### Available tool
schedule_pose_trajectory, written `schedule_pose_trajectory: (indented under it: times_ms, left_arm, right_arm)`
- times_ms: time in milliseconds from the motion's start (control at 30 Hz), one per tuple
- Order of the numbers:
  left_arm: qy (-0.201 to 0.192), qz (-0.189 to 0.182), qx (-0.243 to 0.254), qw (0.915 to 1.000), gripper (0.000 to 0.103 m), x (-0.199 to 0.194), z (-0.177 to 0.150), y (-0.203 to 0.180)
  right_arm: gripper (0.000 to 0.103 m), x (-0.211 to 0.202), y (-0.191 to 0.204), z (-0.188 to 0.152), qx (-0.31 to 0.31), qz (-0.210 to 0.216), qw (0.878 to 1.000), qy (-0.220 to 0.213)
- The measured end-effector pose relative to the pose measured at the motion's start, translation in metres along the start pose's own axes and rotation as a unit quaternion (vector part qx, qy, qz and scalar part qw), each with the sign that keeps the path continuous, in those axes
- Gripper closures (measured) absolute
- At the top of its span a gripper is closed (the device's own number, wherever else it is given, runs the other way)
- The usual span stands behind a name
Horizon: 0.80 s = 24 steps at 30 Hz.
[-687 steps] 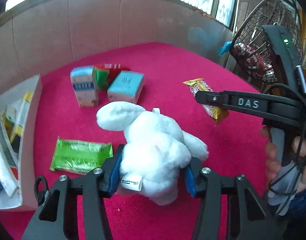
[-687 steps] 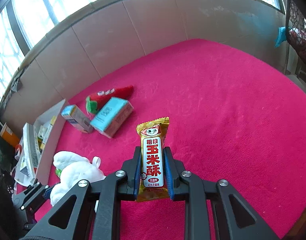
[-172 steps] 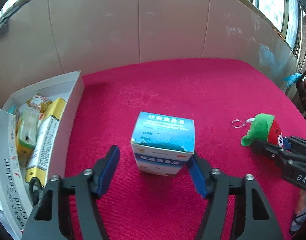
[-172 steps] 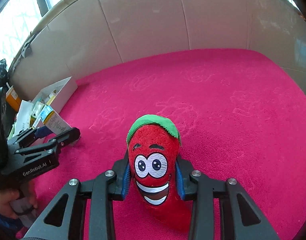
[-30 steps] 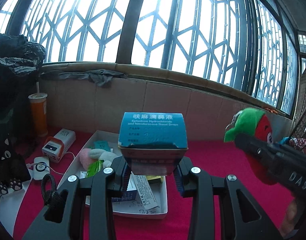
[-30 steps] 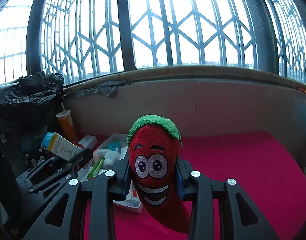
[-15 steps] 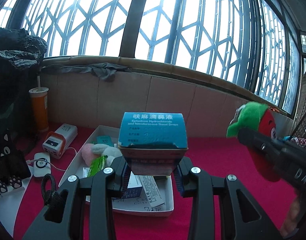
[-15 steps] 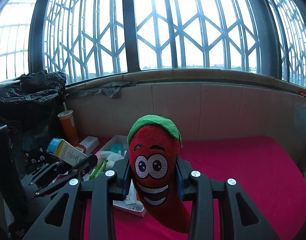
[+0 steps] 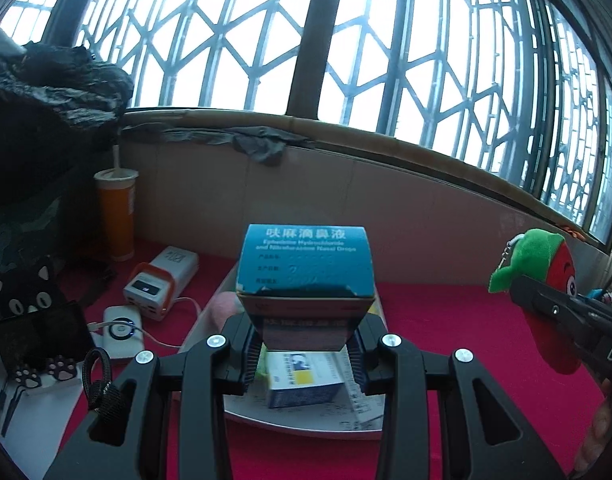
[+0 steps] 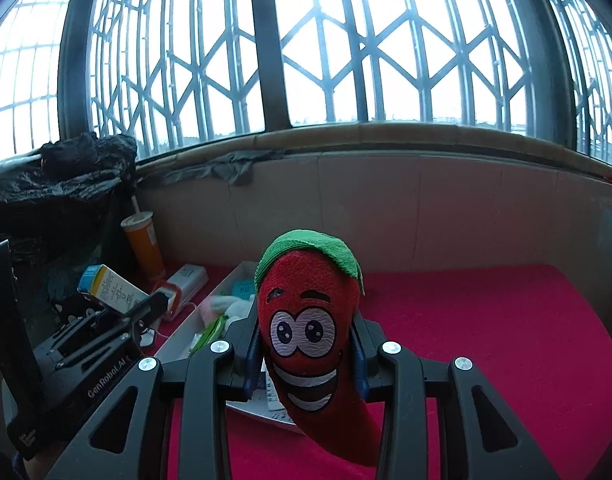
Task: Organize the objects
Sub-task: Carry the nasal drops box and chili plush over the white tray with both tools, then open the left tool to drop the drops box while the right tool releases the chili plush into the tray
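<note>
Your blue medicine carton (image 9: pixel 306 272) sits clamped at its lower part between the jaws of the left gripper (image 9: pixel 306 350), which are closed tight on it, and it hangs in the air over the near end of the white tray (image 9: pixel 306 426) on the red cloth (image 9: pixel 457 320). The red chili plush toy (image 10: pixel 307 328) is pinched around its middle by the right gripper (image 10: pixel 306 364), its tail drooping below the jaws, off to the right of the tray.

The step in hand looks like setting both things into the tray. It already holds a blue-and-yellow box (image 9: pixel 304 380), a pink plush (image 9: pixel 222 308) and a green packet (image 10: pixel 210 330), so aim the carton at a bare patch, not on top of that box. Lower until the base rests before you release, or it may tip. Bring the two grippers in one at a time so they do not collide; the plush is soft and can simply be dropped in. Mind the power bank (image 9: pixel 162 282) and orange cup (image 9: pixel 116 214) just left of the tray.
</note>
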<state>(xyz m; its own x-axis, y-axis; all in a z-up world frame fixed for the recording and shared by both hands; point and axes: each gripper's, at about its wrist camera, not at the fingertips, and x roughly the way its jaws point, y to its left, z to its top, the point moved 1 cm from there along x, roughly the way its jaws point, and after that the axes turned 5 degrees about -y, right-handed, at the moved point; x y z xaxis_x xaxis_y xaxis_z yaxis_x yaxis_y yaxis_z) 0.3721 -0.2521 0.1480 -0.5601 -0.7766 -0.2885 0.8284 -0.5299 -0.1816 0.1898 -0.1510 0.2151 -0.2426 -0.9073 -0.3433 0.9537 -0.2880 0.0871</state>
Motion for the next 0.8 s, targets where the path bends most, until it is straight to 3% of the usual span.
schedule_pose_trajectory:
  times_ms: [533, 800]
  left_arm:
    - [0.031, 0.039, 0.002, 0.9987, 0.067, 0.035, -0.005, 0.046]
    - [0.061, 0.024, -0.014, 0.9978, 0.067, 0.069, -0.006, 0.062]
  right_arm:
    - [0.064, 0.068, 0.027, 0.009, -0.003, 0.012, 0.999, 0.035]
    - [0.064, 0.112, 0.025, 0.004, 0.011, 0.017, 0.997, 0.076]
